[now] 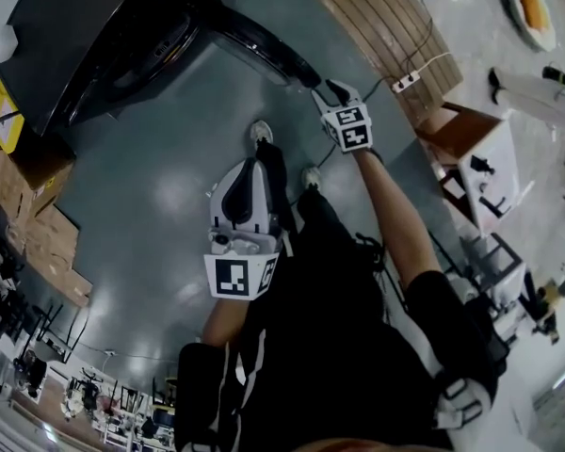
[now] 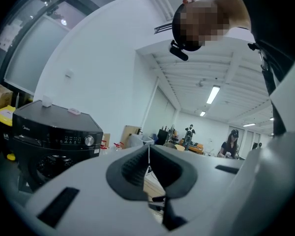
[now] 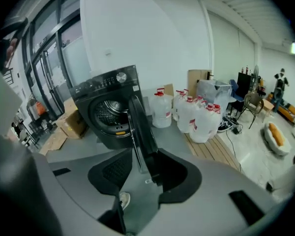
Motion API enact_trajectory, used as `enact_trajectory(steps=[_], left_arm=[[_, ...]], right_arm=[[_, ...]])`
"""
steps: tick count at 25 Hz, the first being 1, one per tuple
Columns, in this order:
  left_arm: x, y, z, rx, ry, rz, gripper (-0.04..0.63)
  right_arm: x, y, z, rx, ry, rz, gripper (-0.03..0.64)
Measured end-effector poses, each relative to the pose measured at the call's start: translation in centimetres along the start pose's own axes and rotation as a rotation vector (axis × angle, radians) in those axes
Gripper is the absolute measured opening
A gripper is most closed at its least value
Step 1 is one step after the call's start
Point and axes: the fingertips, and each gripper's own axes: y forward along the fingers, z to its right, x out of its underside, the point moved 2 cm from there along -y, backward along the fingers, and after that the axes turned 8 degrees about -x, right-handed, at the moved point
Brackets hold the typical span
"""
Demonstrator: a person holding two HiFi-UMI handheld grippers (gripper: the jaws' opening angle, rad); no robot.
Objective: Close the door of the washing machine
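The black washing machine [image 1: 94, 36] stands at the top left of the head view, and its door [image 1: 264, 50] is swung open to the right. My right gripper [image 1: 331, 90] is at the door's free edge. In the right gripper view the drum of the washing machine [image 3: 105, 102] gapes, and the door [image 3: 141, 132] runs edge-on between the jaws of my right gripper [image 3: 142, 173], which is open; the door lies against the right pad. My left gripper [image 1: 248, 168] hangs close to my body, shut on nothing. The left gripper view shows my left gripper [image 2: 148, 156] and the washing machine [image 2: 54, 136] at left.
Several water jugs [image 3: 191, 114] stand on a wooden pallet [image 1: 386, 26] right of the machine. Cardboard boxes [image 1: 38, 224] line the left. A power strip [image 1: 403, 81] and a white cabinet [image 1: 480, 163] lie to my right. My shoes [image 1: 261, 133] are beside the door.
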Motion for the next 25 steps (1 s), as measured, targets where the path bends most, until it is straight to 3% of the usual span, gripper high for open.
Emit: enact_trajectory(steps=[13, 25], left_arm=[[3.3, 1.7, -1.3, -0.018, -0.041, -0.040, 0.011], [3.2, 1.2, -3.1, -0.072, -0.075, -0.027, 0.011]], right_arm=[[3.9, 6.7, 3.8, 0.028, -0.091, -0.203, 0.132], [3.7, 9.4, 4.4, 0.043, -0.165, -0.258, 0.067]])
